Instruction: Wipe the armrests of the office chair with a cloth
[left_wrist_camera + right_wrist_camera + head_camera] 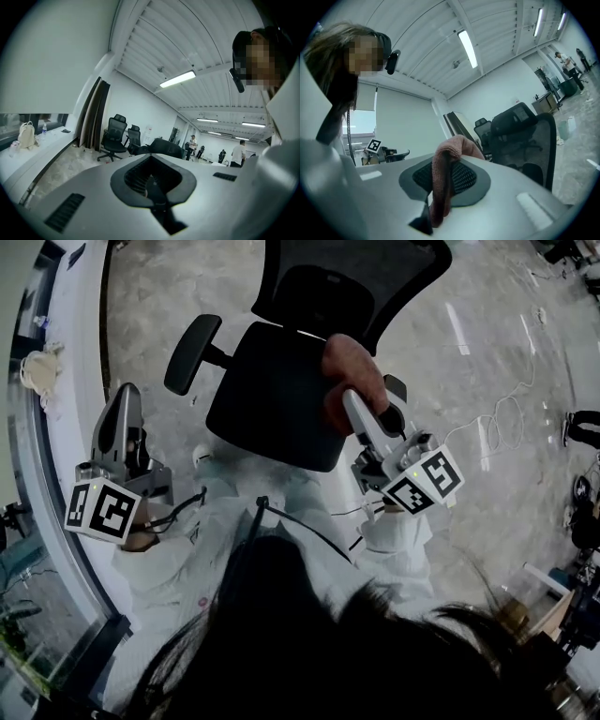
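In the head view the black office chair (281, 395) stands ahead of me, its mesh backrest (347, 287) at the top. Its left armrest (192, 352) is in plain sight. The right armrest (397, 388) shows only as a small dark part behind my right gripper (354, 401). That gripper is shut on a reddish-pink cloth (352, 371) bunched above the seat's right edge. From the right gripper view the cloth (450, 150) hangs over the closed jaws of the right gripper (445, 180), with the backrest (525, 136) beyond. My left gripper (122, 399) is held left of the chair, shut and empty, also (152, 185).
A white curved ledge (66, 427) runs down the left side, with a cream bag (37, 371) on it. Cables (506, 418) lie on the grey floor to the right. Other office chairs (115, 136) and distant people (239, 152) stand across the room.
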The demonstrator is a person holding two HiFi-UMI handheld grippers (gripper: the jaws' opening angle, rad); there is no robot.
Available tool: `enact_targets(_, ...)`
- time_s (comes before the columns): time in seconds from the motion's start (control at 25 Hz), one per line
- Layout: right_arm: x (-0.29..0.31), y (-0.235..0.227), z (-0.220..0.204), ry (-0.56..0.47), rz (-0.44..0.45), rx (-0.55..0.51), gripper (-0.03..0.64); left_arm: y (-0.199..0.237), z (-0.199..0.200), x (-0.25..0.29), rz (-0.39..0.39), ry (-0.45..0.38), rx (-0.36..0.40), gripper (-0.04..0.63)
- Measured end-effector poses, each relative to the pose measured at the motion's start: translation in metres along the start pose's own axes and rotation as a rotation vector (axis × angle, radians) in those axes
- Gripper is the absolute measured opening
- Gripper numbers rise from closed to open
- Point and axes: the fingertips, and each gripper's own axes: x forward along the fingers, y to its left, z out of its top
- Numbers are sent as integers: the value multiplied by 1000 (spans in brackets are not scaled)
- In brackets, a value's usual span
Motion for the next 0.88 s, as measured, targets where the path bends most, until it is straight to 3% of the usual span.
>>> enact_targets(0.24, 76, 32, -31, -22, -83, -15, 44, 87, 16, 19, -92, 34, 18, 3)
enact_targets(0.52, 189, 75, -71, -112, -271, 28, 45, 186, 53, 77, -347, 147, 99, 3)
enact_targets(0.76, 264, 85, -97, -106, -387, 79, 44, 210, 84, 117, -507, 215, 182, 3)
enact_targets(0.88, 298, 78, -123, -54, -423, 111, 45, 230, 86, 134, -539, 243, 187, 3)
